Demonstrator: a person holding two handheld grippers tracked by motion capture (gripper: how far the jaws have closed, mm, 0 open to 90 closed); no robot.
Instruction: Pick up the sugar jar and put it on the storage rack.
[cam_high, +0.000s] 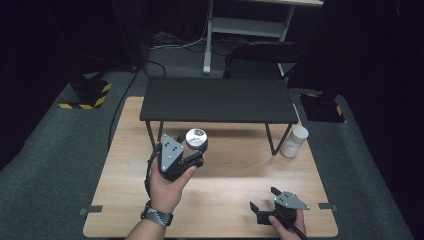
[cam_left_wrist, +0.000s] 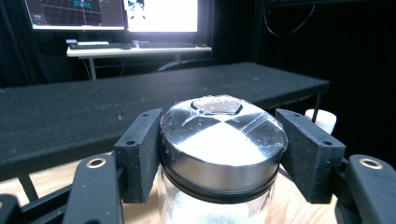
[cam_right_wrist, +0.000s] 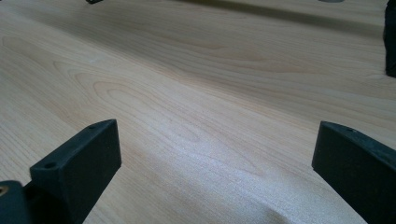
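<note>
Wooden table (cam_high: 220, 185) is carrying a black shelf; left gripper (cam_left_wrist: 219, 149) is clamping a metal-lidded jar (cam_left_wrist: 223, 140) near its front edge, right gripper (cam_right_wrist: 210, 168) is sitting wide open.

One jar with a metal lid (cam_high: 196, 139). One white container (cam_high: 295, 141). One low black shelf (cam_high: 217, 100) standing on one wooden table (cam_high: 225, 180). Two tongs: left tongs (cam_high: 192, 156), right tongs (cam_high: 263, 199). Two hazard-striped floor bases, the left one (cam_high: 87, 94).
</note>
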